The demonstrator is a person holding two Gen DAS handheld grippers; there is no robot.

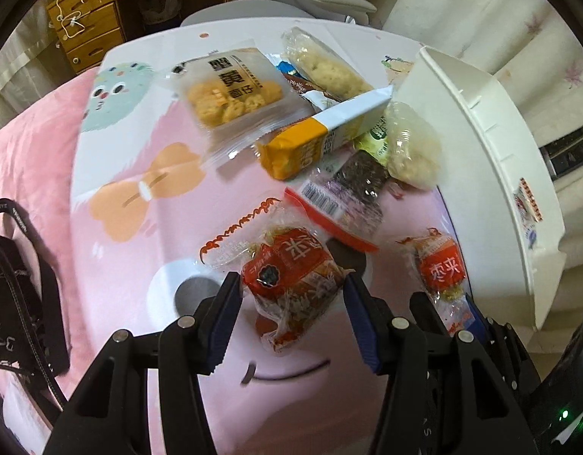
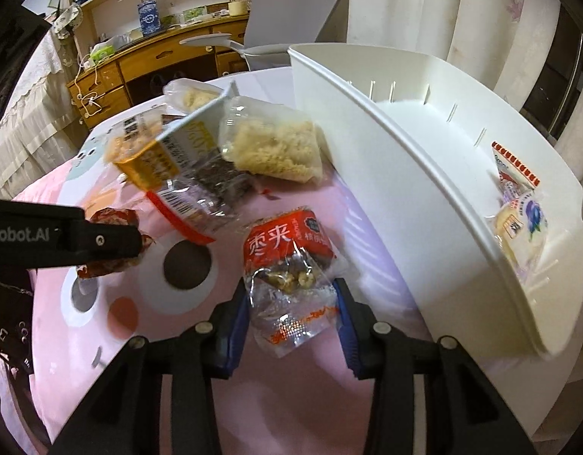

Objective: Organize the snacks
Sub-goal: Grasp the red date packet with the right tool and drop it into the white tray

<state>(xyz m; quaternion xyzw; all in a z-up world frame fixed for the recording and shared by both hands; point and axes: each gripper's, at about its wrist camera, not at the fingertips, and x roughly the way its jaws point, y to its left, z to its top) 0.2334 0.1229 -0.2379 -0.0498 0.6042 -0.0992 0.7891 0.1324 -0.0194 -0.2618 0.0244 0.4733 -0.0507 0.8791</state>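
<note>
Two red date-walnut snack packets lie on the pink table. My left gripper [image 1: 293, 284] has its fingers on both sides of one packet [image 1: 291, 280], pads touching its wrapper. My right gripper [image 2: 291, 294] is likewise closed around the other packet [image 2: 289, 261], which also shows in the left wrist view [image 1: 441, 265]. A white bin [image 2: 386, 174] stands to the right; it holds a blueberry snack [image 2: 522, 223]. In the right wrist view the left gripper's finger [image 2: 101, 240] covers part of its packet [image 2: 113, 220].
A pile of snacks sits behind: an egg-yolk biscuit bag [image 1: 230, 94], an orange-white box [image 1: 314, 140], rice crisp packs [image 2: 276, 148], a dark seaweed pack [image 2: 211, 185]. A black strap [image 1: 18, 273] lies left. A chair and wooden desk [image 2: 158, 53] stand beyond.
</note>
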